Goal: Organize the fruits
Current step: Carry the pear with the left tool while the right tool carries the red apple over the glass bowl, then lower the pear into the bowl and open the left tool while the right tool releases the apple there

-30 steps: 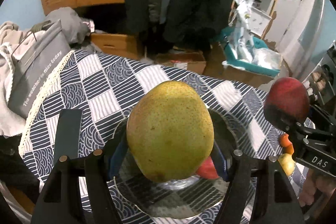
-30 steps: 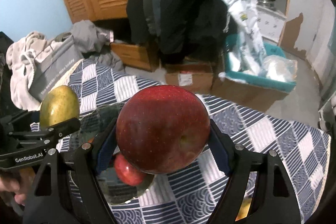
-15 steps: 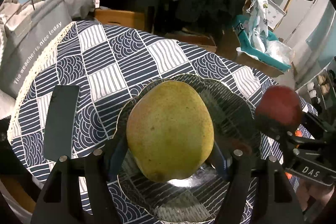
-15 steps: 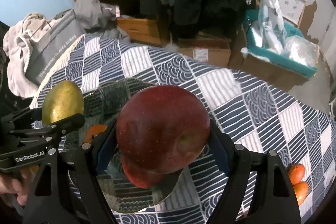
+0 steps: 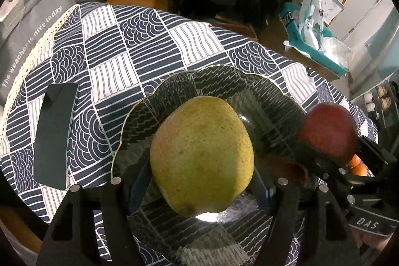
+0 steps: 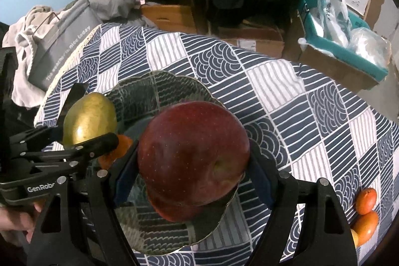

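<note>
My left gripper [image 5: 199, 181] is shut on a yellow-green pear [image 5: 202, 156] and holds it above a dark glass plate [image 5: 224, 76] with a scalloped gold rim. In the right wrist view my right gripper [image 6: 192, 168] is shut on a big dark red apple [image 6: 193, 153] over the same plate [image 6: 159, 79]. Each gripper shows in the other's view, the apple [image 5: 326, 129] at right and the pear [image 6: 88, 119] at left. Another red fruit [image 6: 174, 208] lies on the plate under the apple, and an orange fruit [image 6: 119, 143] sits beside it.
A blue-and-white patterned cloth [image 5: 119, 46] covers the round table. A black phone [image 5: 56, 133] lies left of the plate. Small orange fruits [image 6: 365, 211] rest near the right table edge. A grey bag [image 5: 30, 24], boxes and hanging coats stand beyond the table.
Both grippers have come down toward the plate with their fruits still held, and both views have tilted downward. The plate now fills more of each view.
</note>
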A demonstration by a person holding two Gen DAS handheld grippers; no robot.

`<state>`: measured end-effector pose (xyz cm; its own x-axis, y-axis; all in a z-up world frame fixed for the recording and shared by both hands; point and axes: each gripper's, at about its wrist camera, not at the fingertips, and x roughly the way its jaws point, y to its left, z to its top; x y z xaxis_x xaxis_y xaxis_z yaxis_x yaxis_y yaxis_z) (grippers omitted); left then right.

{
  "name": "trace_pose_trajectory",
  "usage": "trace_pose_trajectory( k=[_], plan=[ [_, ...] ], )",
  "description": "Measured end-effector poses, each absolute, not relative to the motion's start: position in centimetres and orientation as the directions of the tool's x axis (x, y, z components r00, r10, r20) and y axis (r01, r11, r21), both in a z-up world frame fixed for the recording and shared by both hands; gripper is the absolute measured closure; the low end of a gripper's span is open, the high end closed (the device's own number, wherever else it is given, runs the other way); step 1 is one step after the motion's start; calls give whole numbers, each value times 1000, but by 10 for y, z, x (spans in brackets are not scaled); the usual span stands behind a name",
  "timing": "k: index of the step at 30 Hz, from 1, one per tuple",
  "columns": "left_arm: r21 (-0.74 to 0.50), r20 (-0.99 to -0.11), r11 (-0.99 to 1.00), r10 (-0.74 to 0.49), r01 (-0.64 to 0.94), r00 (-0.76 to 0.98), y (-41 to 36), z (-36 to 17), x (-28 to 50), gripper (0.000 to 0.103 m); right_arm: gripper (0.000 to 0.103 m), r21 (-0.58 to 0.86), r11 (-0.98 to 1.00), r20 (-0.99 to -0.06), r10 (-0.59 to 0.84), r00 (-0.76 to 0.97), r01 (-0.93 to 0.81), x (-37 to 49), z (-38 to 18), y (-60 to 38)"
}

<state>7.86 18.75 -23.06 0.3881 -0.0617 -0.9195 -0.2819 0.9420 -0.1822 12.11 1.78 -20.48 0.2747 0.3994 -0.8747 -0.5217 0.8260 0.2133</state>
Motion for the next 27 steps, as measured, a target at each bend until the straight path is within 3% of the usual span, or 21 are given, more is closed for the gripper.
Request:
trace_pose_trajectory(
  k=[17,27],
  plan=[
    [-224,-916,920,-87,-320,392,197,-234,81,30,22,261,811,-894,407,185,-524,123,-224,25],
    [-227,-906,922,-83,-312,415,197,-223,77,30,22,267,819,-870,432,239,-507,126,-210,16]
  ],
)
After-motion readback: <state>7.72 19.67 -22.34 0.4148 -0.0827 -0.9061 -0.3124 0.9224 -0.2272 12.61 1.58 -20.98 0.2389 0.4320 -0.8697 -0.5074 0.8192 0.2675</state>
